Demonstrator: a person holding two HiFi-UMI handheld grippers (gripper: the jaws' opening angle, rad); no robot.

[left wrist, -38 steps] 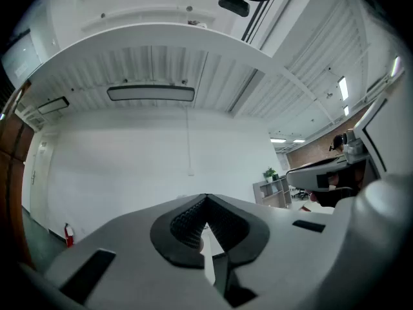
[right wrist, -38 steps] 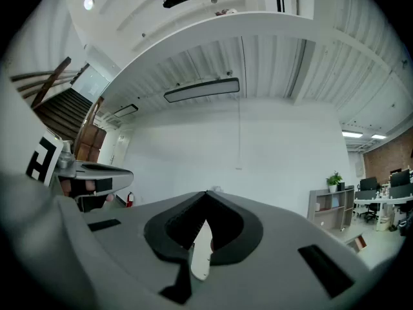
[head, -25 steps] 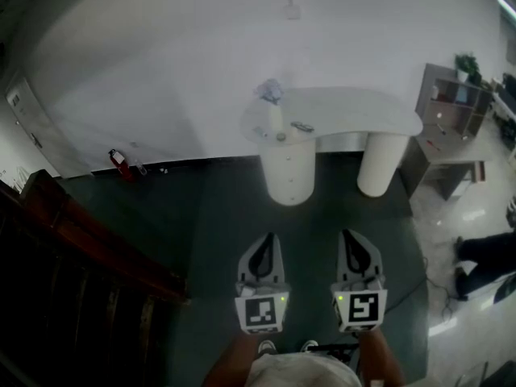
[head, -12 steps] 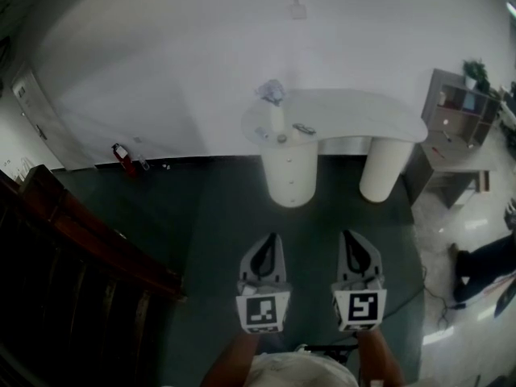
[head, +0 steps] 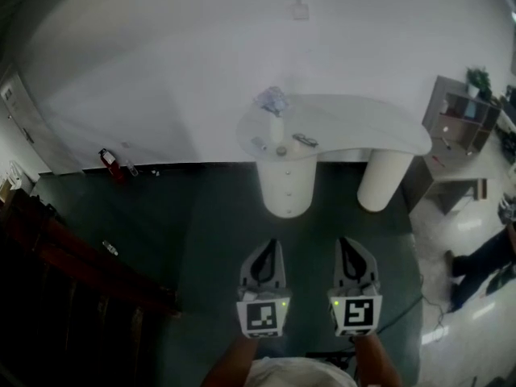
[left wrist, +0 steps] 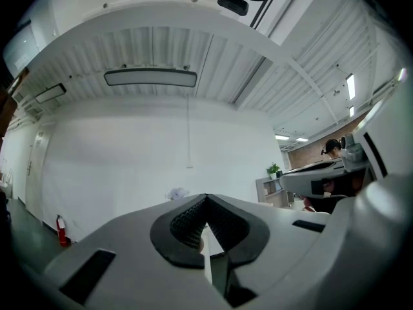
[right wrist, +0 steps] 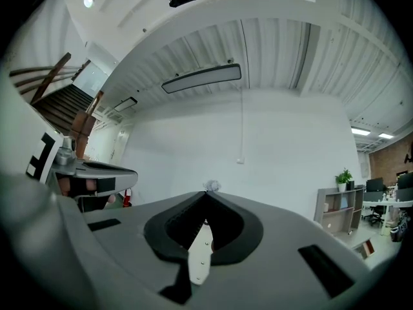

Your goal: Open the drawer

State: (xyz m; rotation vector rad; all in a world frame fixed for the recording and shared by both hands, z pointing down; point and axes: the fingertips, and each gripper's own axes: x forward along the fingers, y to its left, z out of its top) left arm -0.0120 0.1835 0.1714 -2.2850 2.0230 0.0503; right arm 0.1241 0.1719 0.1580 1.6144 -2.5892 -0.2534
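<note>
Pressing tip to tip with nothing between them, the jaws of the left gripper (head: 269, 247) and the right gripper (head: 347, 245) were both empty. The two were held side by side and level above the dark green floor (head: 214, 216). The white cylindrical drawer pedestal (head: 286, 185) stood well apart on the far side, under the left end of the white curved tabletop (head: 363, 123). I judged this the approach step. Next, one gripper would need to reach the pedestal, spread its jaws and take hold of a drawer front.
</note>
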